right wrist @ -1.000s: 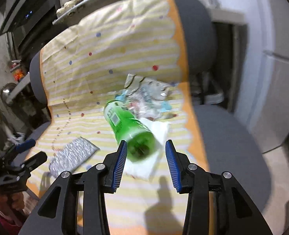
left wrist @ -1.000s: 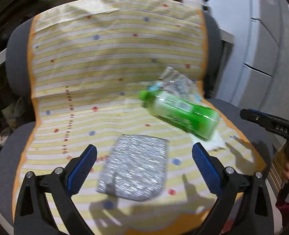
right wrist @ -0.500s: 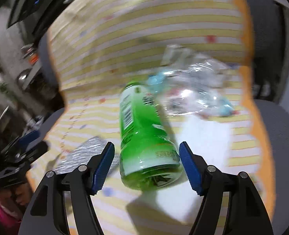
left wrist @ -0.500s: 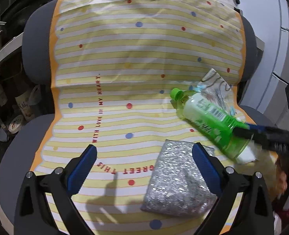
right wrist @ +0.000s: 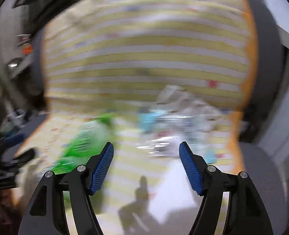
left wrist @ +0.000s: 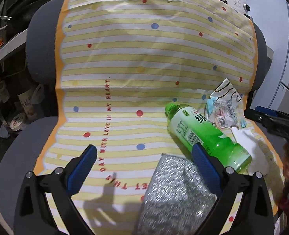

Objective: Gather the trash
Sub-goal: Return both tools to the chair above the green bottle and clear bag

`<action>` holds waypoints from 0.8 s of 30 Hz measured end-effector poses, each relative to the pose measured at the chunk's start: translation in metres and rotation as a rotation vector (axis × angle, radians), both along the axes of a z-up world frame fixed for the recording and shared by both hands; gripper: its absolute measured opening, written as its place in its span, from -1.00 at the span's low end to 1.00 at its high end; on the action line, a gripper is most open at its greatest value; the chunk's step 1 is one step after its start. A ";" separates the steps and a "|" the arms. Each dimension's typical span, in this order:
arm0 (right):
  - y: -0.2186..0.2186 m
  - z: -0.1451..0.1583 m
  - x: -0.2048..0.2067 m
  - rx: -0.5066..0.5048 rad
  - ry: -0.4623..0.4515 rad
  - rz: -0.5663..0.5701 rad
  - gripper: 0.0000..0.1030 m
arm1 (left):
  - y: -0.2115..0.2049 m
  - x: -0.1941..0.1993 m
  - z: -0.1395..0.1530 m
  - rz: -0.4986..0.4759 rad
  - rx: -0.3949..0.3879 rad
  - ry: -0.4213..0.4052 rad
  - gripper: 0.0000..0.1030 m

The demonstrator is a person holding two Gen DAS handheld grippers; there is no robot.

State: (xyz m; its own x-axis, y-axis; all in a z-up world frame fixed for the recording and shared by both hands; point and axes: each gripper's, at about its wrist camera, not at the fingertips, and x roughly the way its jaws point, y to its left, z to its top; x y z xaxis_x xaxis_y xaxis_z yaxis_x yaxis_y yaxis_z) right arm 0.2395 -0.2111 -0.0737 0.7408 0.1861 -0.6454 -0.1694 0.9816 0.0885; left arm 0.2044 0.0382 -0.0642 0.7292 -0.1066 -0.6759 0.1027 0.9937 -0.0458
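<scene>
- Left tongs (left wrist: 144, 165): we see them spread wide, nothing between the blue pads, hanging over the striped cloth (left wrist: 125, 62) that covers the grey chair (left wrist: 40, 45).
- Right tongs (right wrist: 146, 165): also spread wide and empty; that view is heavily motion-blurred, so we can't read fine detail there.
- Green bottle (left wrist: 207, 137) lies on its side on the cloth, cap toward the backrest, base toward the seat's front right edge. In the left wrist view it sits just past the left tongs' right finger, not between the pads.
- Silver pouch (left wrist: 175, 195) lies flat on the seat, just beside the bottle, partly under the right finger.
- Clear wrapper (left wrist: 224, 107) is crumpled against the bottle's far side, near the backrest fold.
- White tissue (left wrist: 250, 145) lies beside the bottle's base, touching it as far as we can tell.
- In the right wrist view, the bottle (right wrist: 85, 139) is a green smear left of the gap.
</scene>
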 end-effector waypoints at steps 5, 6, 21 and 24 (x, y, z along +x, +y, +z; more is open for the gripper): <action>-0.051 -0.022 0.045 0.017 0.096 -0.082 0.36 | -0.003 0.012 0.001 -0.007 -0.006 -0.008 0.84; -0.056 -0.027 0.054 0.037 0.107 -0.079 0.37 | -0.004 0.014 0.001 -0.009 -0.007 -0.009 0.84; -0.077 -0.048 0.098 0.184 0.200 0.037 -0.28 | -0.022 0.028 0.000 -0.024 0.018 0.011 0.84; -0.072 -0.027 0.076 0.237 0.159 0.114 -0.84 | -0.023 0.022 0.004 -0.024 0.017 0.006 0.84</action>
